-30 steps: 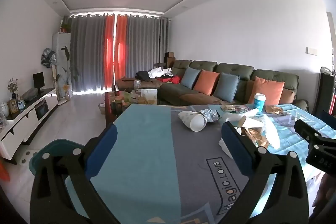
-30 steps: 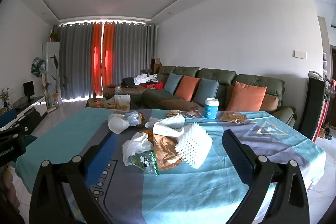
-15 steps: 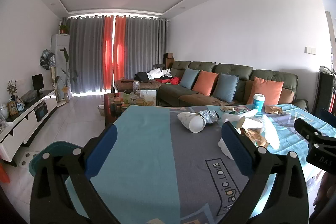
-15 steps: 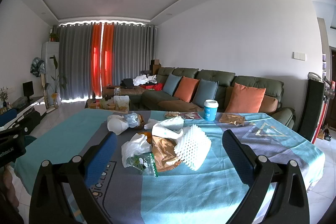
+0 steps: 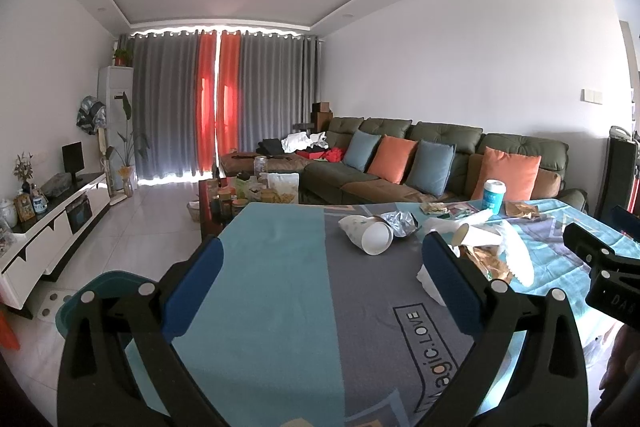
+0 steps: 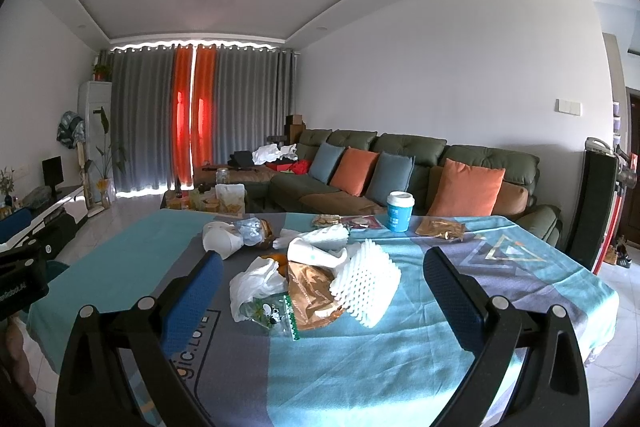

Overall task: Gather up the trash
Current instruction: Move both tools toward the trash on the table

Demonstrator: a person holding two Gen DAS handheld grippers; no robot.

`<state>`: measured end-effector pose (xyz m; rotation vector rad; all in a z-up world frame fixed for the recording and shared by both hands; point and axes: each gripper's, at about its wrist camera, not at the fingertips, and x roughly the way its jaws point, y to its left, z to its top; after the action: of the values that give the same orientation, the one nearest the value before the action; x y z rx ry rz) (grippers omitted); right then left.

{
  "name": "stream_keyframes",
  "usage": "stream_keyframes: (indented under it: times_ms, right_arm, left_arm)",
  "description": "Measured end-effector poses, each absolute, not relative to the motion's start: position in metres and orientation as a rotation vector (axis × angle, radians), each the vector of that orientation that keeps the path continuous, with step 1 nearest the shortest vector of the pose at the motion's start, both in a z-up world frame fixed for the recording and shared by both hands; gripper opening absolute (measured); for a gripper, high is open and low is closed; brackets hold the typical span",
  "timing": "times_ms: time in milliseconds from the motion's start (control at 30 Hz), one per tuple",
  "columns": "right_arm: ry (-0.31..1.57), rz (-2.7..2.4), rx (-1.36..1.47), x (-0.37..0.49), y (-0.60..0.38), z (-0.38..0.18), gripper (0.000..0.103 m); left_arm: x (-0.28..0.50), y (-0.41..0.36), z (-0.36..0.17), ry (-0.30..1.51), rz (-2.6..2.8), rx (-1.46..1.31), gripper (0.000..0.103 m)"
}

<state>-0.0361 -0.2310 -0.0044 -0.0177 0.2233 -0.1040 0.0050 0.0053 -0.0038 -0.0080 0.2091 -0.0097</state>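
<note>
Trash lies in a heap on the table with the teal and grey cloth [image 6: 400, 347]: white foam netting [image 6: 368, 283], a brown wrapper [image 6: 310, 293], a white plastic bag [image 6: 256, 281], a tipped white paper cup [image 6: 218, 239] and crumpled foil [image 5: 398, 223]. The tipped cup also shows in the left wrist view [image 5: 370, 235]. My right gripper [image 6: 320, 291] is open and empty, held above the table just short of the heap. My left gripper [image 5: 320, 279] is open and empty over bare cloth, left of the heap.
An upright blue and white cup [image 6: 400, 213] and flat gold wrappers [image 6: 440, 227] sit at the table's far edge. A teal bin [image 5: 96, 291] stands on the floor left of the table. A green sofa [image 6: 420, 167] is behind, a cluttered coffee table [image 5: 240, 195] beyond.
Both grippers have drifted only slightly; the right view has edged a little closer to the heap. Nothing on the table has moved.
</note>
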Motion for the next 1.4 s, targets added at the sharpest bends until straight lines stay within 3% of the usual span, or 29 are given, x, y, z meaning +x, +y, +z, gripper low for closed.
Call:
stream_keyframes:
  times_ms: [833, 1400]
  right_arm:
    - [0.218, -0.103, -0.022, -0.029, -0.234, 0.007, 0.097]
    - [0.273, -0.075, -0.015, 0.016, -0.252, 0.014, 0.097]
  left_arm:
    - [0.016, 0.007, 0.000, 0.232, -0.072, -0.037, 0.098]
    - [0.070, 0.004, 0.004, 0.294, -0.052, -0.011, 0.098]
